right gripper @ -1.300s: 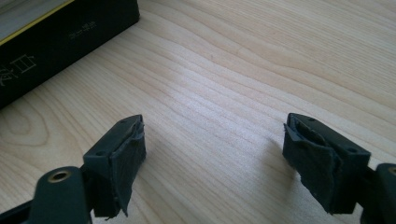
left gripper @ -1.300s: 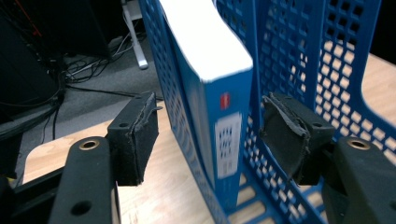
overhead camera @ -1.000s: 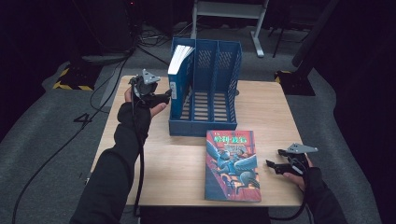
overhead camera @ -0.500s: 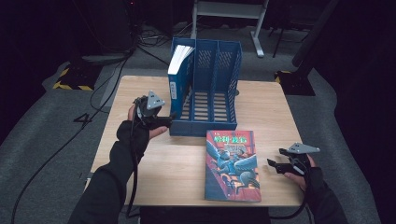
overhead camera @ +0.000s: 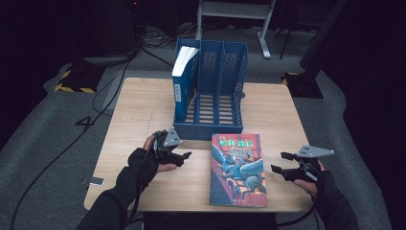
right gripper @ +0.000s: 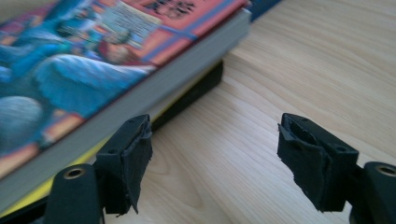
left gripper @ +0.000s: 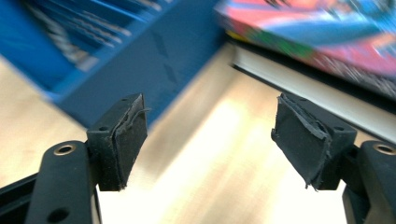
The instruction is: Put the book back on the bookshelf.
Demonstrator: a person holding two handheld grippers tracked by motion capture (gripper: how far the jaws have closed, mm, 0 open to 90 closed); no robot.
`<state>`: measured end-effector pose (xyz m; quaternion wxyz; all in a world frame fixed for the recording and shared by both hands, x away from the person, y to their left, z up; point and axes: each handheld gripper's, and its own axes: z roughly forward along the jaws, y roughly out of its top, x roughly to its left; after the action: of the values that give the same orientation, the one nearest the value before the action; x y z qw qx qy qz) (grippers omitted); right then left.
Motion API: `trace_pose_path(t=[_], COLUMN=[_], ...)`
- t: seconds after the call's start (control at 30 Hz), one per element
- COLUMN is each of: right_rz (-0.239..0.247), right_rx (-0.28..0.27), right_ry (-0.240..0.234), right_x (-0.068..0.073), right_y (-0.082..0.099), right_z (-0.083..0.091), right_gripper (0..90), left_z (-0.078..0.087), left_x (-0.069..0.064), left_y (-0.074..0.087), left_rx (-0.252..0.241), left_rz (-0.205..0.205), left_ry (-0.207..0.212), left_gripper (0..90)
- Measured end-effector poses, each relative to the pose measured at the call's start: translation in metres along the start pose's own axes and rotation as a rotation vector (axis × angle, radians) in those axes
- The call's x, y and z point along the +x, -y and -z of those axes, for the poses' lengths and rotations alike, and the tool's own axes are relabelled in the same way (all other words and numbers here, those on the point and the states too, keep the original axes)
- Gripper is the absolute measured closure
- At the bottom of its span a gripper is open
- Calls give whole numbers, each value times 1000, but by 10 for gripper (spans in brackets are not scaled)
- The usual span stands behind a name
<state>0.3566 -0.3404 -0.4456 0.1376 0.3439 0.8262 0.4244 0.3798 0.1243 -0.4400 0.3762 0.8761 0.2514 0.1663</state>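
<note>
A colourful paperback (overhead camera: 238,167) lies flat near the table's front edge. My left gripper (overhead camera: 184,158) hovers low just left of it, pointing at its spine. The jaws have just been opening and stand open on bare wood (left gripper: 210,140); the paperback's edge (left gripper: 327,42) lies ahead. My right gripper (overhead camera: 278,162) sits right of the paperback, aimed at its page edge (right gripper: 140,102). Its jaws (right gripper: 215,149) have eased inward a little but remain open with nothing between them. A second book (overhead camera: 183,72) stands upright in the left slot of the blue file holder (overhead camera: 225,91).
The blue file holder (left gripper: 140,46) stands at the table's (overhead camera: 139,110) middle back, its two right slots unfilled. Black cables (overhead camera: 105,96) trail over the grey floor to the left. A metal stand (overhead camera: 234,9) is behind the table.
My left hand has come away from the holder's left side, toward the front and down, ending beside the flat paperback. My right hand has barely shifted.
</note>
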Motion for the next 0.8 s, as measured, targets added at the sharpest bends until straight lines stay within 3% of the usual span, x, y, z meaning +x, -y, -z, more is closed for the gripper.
trace_pose_path(t=[0.17,0.27,0.5,0.7,0.8], right_rz=[24,39,79,68,58], right_rx=[12,35,96,137,152], right_ry=[-46,-95,-155,-184,-201], right_x=[12,26,44,49,48], right_y=[-7,-14,-18,-18,-18], right_z=[2,2,-4,-13,-14], right_gripper=[263,253,245,220,214], left_z=[-7,-11,-19,-24,-29], left_x=[-14,-23,-38,-40,-42], left_y=[11,18,31,34,36], left_rx=[36,52,98,84,101], left_rz=[-36,-43,-54,-31,-39], left_ry=[41,70,115,148,151], left_gripper=[237,231,227,226,226])
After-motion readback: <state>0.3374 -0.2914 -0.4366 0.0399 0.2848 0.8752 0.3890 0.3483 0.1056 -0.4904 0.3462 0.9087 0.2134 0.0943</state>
